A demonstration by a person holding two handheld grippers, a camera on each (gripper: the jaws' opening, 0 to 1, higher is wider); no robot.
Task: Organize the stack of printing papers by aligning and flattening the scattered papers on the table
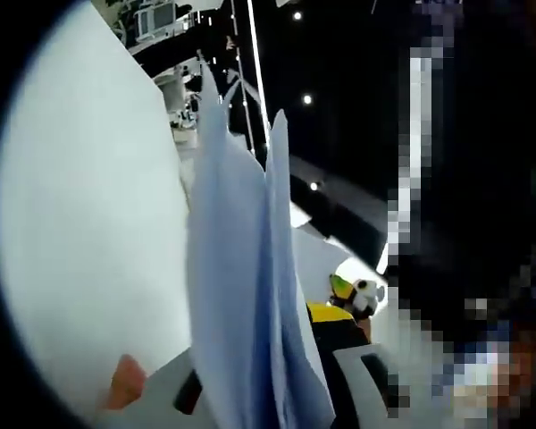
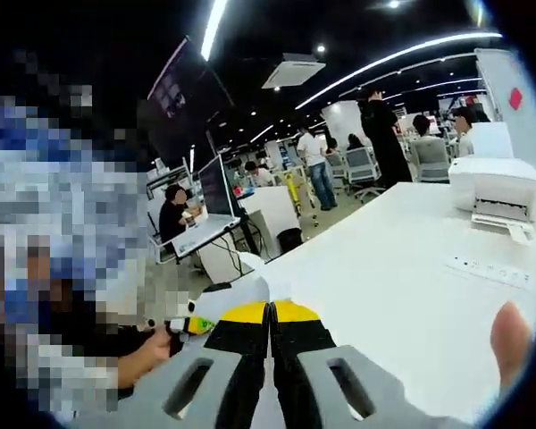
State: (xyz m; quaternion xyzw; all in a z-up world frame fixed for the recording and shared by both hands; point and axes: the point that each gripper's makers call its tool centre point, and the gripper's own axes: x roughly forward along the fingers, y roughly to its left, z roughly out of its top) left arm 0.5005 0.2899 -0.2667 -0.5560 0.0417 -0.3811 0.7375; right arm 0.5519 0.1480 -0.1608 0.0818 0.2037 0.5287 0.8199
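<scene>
Item 1, papers (image 1: pixel 241 295): in the left gripper view I see a sheaf of pale blue-white sheets standing on edge, close to the lens, fanned slightly apart at the top. A larger white sheet (image 1: pixel 89 241) spreads across the left of that view beside them.

Item 2, left hand-held gripper (image 1: pixel 250 402): its grey jaws rise at the bottom on either side of the sheaf. They appear clamped on the papers, though the sheets hide the tips.

Item 3, right hand-held gripper (image 2: pixel 271 335): in the right gripper view I see its yellow-and-black tips pressed together with a thin white edge of paper (image 2: pixel 241 290) pinched between them, the sheet running away to the upper left. The same gripper shows in the left gripper view, yellow-tipped, just right of the sheaf.

Item 4, counter (image 2: pixel 402 286): white, broad, stretching to the right behind the right gripper.

Item 5, printer (image 2: pixel 498 192): white, sitting on the counter's far right end.

Item 6, fingertip (image 2: pixel 511 340): at the right edge, near the counter.

Item 7, hand (image 2: pixel 152 353): at lower left, holding a small yellow-green object.

Item 8, background: several people (image 2: pixel 384 134) standing and seated at desks under strip ceiling lights (image 2: pixel 393 58).
</scene>
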